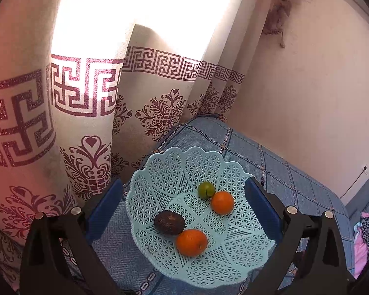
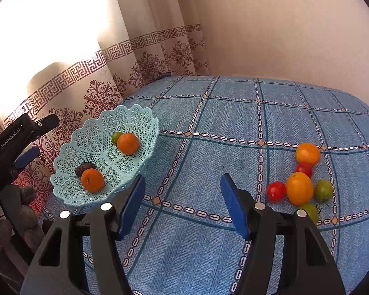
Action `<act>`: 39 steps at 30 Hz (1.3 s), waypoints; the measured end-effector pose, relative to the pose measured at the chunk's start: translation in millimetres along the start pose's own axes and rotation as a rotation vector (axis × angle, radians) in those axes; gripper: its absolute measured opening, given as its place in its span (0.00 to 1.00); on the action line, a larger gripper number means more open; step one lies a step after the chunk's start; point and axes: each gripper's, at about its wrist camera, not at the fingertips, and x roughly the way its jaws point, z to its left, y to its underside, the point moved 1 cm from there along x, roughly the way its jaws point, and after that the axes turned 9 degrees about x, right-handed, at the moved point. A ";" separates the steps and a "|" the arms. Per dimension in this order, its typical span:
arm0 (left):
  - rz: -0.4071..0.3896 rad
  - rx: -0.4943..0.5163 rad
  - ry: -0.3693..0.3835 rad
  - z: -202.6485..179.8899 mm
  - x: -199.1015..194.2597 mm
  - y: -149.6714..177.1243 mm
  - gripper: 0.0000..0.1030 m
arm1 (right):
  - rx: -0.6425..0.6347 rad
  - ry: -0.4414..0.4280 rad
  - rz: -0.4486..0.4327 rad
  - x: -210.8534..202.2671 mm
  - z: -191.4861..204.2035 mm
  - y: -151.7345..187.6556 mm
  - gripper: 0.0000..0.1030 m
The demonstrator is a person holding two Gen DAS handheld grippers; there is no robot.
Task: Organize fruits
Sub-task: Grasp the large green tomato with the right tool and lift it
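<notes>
Right wrist: basket (image 2: 145,125) w/ oranges (4 fruits).

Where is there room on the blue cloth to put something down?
The big bare patch lies between the basket and the fruit cluster, ahead of the right gripper. The far cloth by the wall is free too. It is crowded around that cluster and inside the basket.

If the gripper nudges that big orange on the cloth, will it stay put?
Probably not. The big orange is round and smooth, so it would likely roll. Red tomatoes and green ones crowd it, so they may scatter too. The soft cloth might slow it a little.
</notes>
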 end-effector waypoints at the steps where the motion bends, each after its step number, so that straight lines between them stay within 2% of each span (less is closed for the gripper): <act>1: 0.002 0.002 0.000 -0.9 0.7 0.2 0.97 | 0.003 0.009 -0.002 -1.8 -4.0 0.6 0.62; 13: -0.008 0.040 0.011 -12.5 -5.7 2.0 0.97 | 0.079 0.121 -0.039 -32.0 -63.3 13.7 0.62; 19: -0.012 0.067 0.025 -22.1 -9.6 3.9 0.97 | 0.128 0.177 -0.028 -36.1 -98.7 20.7 0.62; 24: -0.011 0.094 0.033 -32.9 -12.1 7.2 0.97 | 0.134 0.194 -0.014 -33.2 -111.8 27.8 0.61; 31: -0.008 0.173 0.054 -55.8 -15.5 14.8 0.97 | 0.152 0.192 0.031 -12.6 -122.7 25.7 0.49; 39: 0.013 0.255 0.102 -78.1 -16.4 26.4 0.97 | 0.192 0.176 0.073 7.4 -138.1 22.9 0.43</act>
